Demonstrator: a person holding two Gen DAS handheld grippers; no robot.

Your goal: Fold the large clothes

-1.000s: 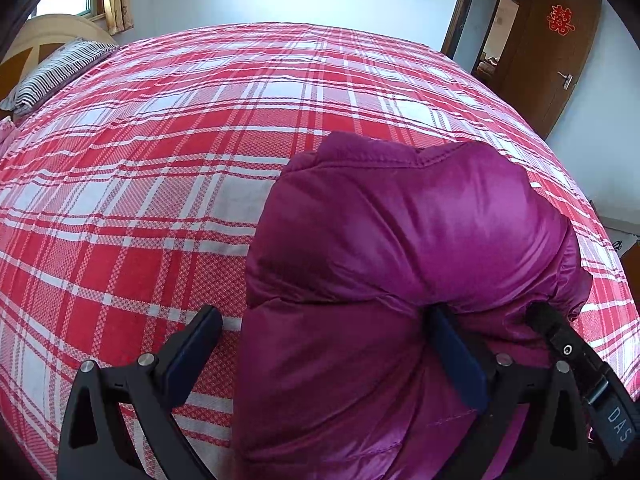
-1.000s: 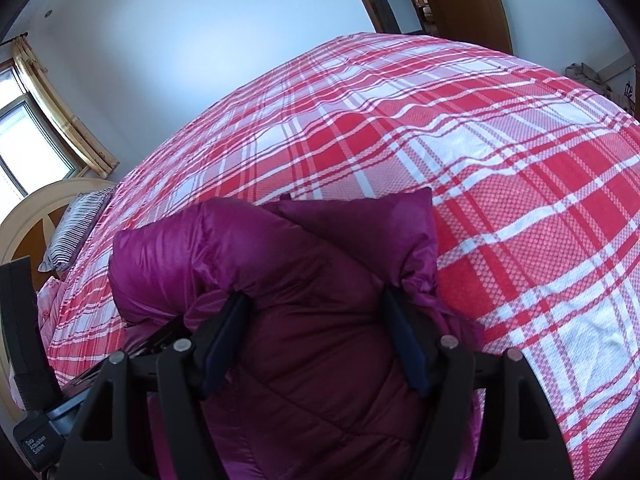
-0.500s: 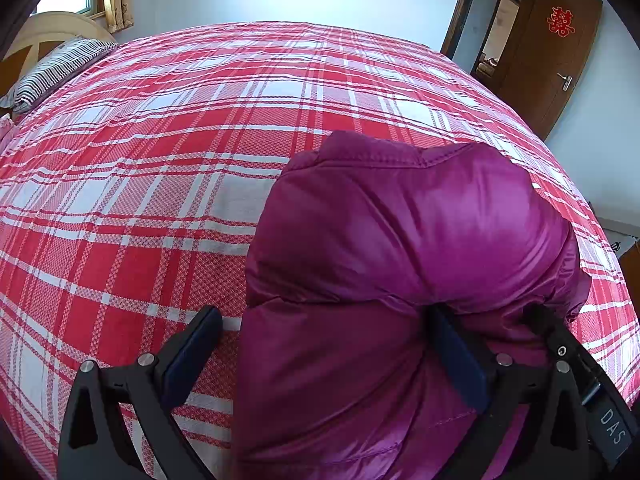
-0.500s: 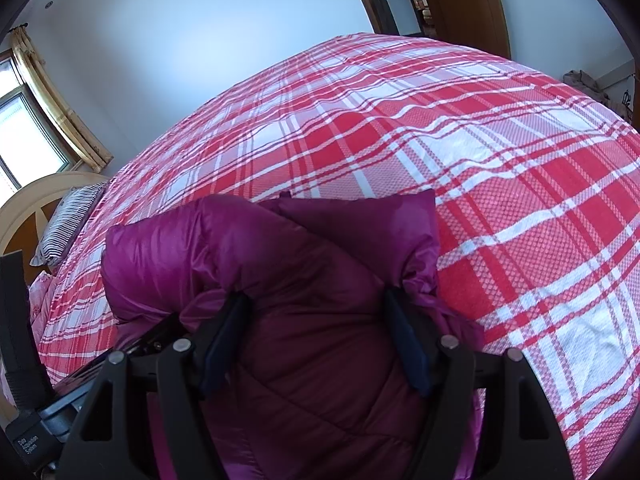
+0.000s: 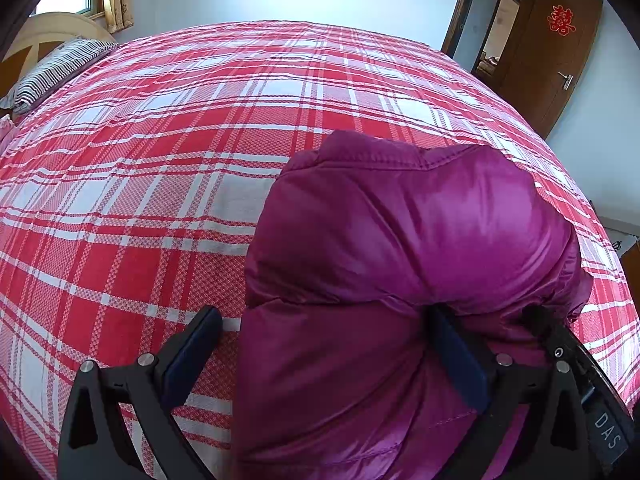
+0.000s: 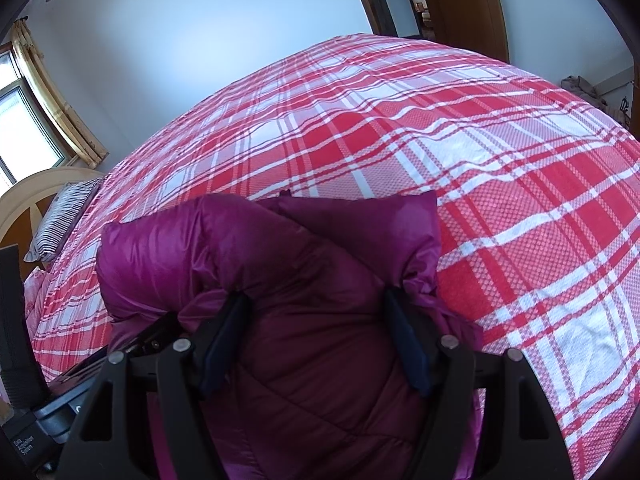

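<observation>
Jacket: your magenta down jacket lies bundled on the near part of the bed, puffed up right in front of both tools.
Left gripper: your left gripper stands wide; its right finger presses into the padding, its left finger hangs clear over the sheet, so nothing is pinched.
Right gripper: your right gripper has the bundle between both fingers; I think the pads squeeze it, though the puffy fabric hides the contact.
Around: red plaid bedsheet under everything; striped pillow and headboard far left; brown door far right.
In the way: each tool sits just beside the other.
Open room: bare sheet stretches beyond and left of the jacket; the bed's right edge is near.
</observation>
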